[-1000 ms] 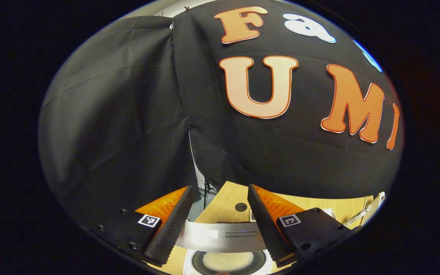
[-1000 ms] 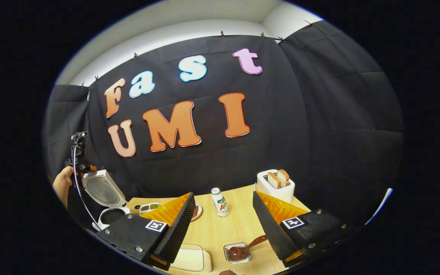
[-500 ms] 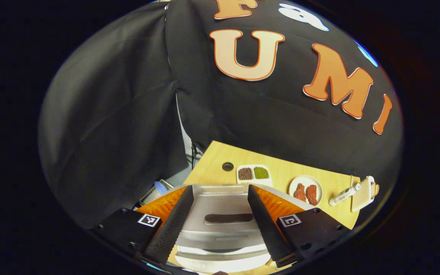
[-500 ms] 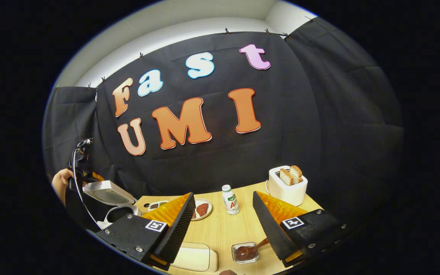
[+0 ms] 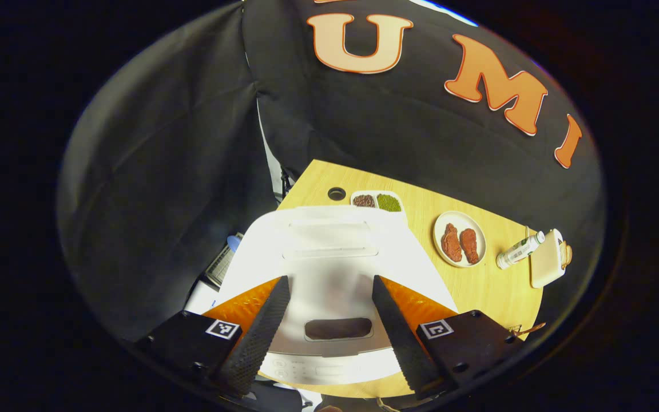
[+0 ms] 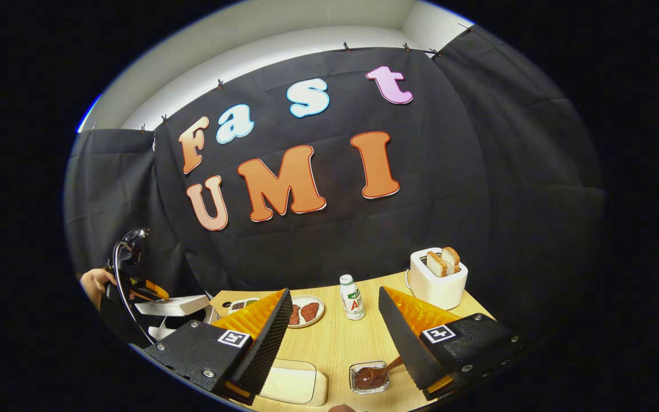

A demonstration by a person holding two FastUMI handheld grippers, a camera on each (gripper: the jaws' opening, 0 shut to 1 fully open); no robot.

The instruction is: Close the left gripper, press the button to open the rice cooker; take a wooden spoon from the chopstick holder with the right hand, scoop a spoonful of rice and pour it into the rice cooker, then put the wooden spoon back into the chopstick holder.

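The white rice cooker (image 5: 329, 257) lies right under my left gripper (image 5: 329, 280), its lid lowered almost flat, with a dark oval recess (image 5: 338, 328) near the front. The left gripper is open, its fingers standing either side of the lid top. In the right gripper view the cooker (image 6: 172, 306) is at the far left with the lid just above the body, and a hand (image 6: 92, 283) holds the left gripper (image 6: 155, 293) over it. My right gripper (image 6: 335, 292) is open and holds nothing above the table. A dark wooden spoon (image 6: 372, 375) rests in a small clear dish below it.
On the wooden table (image 6: 335, 343) stand a plate of meat (image 6: 306, 312), a small bottle (image 6: 353, 297), a white toaster with bread (image 6: 438, 274), a two-part dish of grains (image 5: 377, 201) and a white lidded box (image 6: 292, 386). The table's left edge drops off beside the cooker.
The cooker's lid has swung down from upright to nearly flat, and the left gripper has tipped down over it. The right gripper has barely shifted and stays open.
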